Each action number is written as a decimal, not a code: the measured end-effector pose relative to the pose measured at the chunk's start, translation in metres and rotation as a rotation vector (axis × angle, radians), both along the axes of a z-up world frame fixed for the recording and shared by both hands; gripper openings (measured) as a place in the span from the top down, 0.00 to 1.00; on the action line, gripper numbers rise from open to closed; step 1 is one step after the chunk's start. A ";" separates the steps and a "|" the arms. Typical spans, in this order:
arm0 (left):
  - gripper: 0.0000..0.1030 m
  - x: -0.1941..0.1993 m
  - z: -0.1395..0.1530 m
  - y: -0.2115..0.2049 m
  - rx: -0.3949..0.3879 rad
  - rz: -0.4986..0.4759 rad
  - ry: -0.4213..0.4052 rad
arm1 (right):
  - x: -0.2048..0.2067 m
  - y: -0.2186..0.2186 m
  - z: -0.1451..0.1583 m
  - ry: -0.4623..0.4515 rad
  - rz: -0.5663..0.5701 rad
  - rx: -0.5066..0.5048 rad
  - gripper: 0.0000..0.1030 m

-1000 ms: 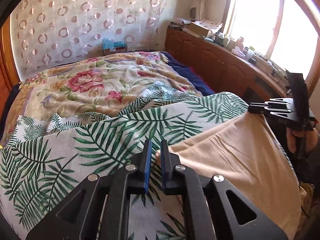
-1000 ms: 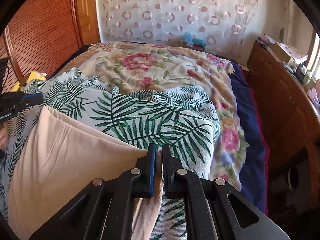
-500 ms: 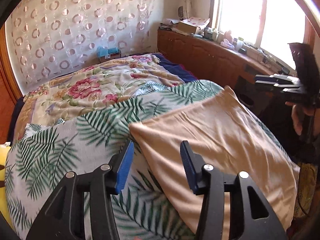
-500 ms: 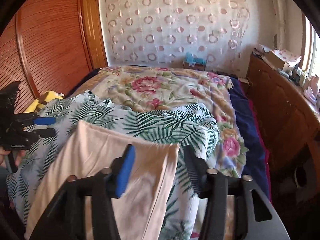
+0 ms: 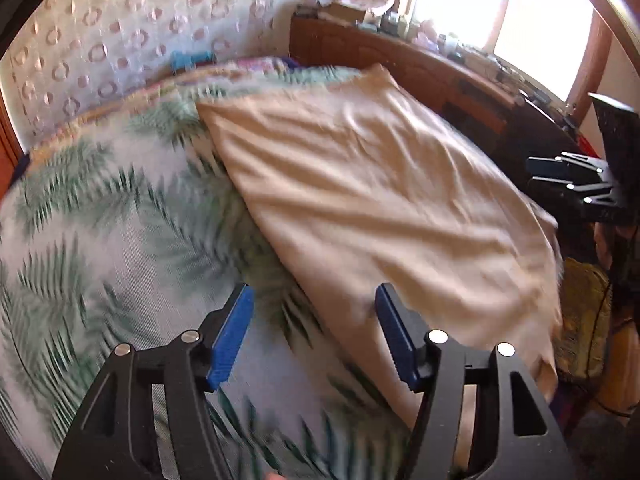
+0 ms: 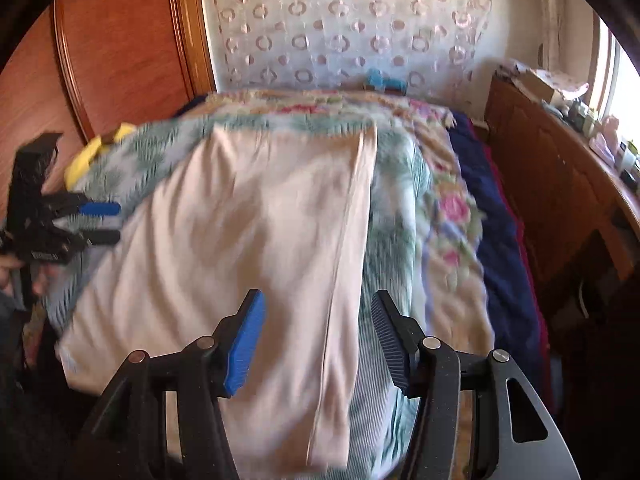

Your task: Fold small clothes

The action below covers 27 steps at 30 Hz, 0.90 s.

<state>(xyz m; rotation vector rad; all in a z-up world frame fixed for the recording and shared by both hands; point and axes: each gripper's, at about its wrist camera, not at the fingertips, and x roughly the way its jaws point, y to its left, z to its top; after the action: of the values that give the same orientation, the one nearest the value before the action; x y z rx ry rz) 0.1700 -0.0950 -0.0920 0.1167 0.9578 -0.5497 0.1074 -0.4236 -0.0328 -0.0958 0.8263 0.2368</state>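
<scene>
Two grippers are working over a bed, and both are standing released with nothing between their pads. The left gripper [image 5: 312,332] is spreading its jaws wider at this moment, its blue pads [image 5: 232,340] hanging apart above the palm-leaf sheet [image 5: 80,240], which is showing through the gap between them. The beige garment [image 5: 380,200] is lying flat on that sheet just ahead of this gripper and to its right, with its near edge passing beside the right-hand pad; whether it is touching that pad is not clear through the blur. The right gripper [image 6: 318,336] is also opening its jaws, and the beige garment [image 6: 260,240] is lying below and ahead of it, its long seamed edge running away from the gap between the pads [image 6: 246,344], which are not pressing on the cloth. To the right of this gripper the palm-leaf sheet [image 6: 396,220] is giving way to a floral blanket [image 6: 452,208] and then a dark blue cover [image 6: 500,240]. Each gripper is appearing in the other's view: the right gripper [image 5: 568,180] off to the left gripper's far right, past the garment's edge, and the left gripper [image 6: 96,222] off to the right gripper's far left, at the garment's other side. A patterned curtain [image 6: 340,32] is hanging beyond the bed's far end.
</scene>
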 end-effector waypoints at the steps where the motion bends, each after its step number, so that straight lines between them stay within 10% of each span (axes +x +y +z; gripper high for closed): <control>1: 0.38 -0.008 -0.004 0.000 -0.005 0.002 0.022 | -0.009 -0.002 -0.006 0.014 -0.008 0.002 0.44; 14: 0.39 -0.081 -0.004 -0.018 -0.056 -0.059 0.011 | -0.033 -0.002 -0.027 0.064 -0.078 0.037 0.44; 20: 0.56 -0.101 -0.004 -0.030 -0.012 -0.085 -0.028 | -0.024 -0.006 -0.033 0.084 -0.062 0.081 0.45; 23: 0.90 -0.102 -0.003 -0.030 0.000 -0.080 -0.039 | -0.025 -0.004 -0.034 0.094 -0.018 0.121 0.68; 25: 0.94 -0.101 -0.003 -0.027 -0.023 -0.088 -0.031 | -0.027 -0.001 -0.032 0.097 0.020 0.145 0.92; 27: 0.94 -0.099 0.003 -0.024 -0.066 -0.092 -0.034 | -0.026 0.002 -0.031 0.088 0.028 0.127 0.93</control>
<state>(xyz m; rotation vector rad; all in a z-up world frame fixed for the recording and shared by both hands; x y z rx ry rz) 0.0714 -0.1187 -0.0889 0.1105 0.9035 -0.6616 0.0814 -0.4216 -0.0636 0.0221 0.8957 0.3212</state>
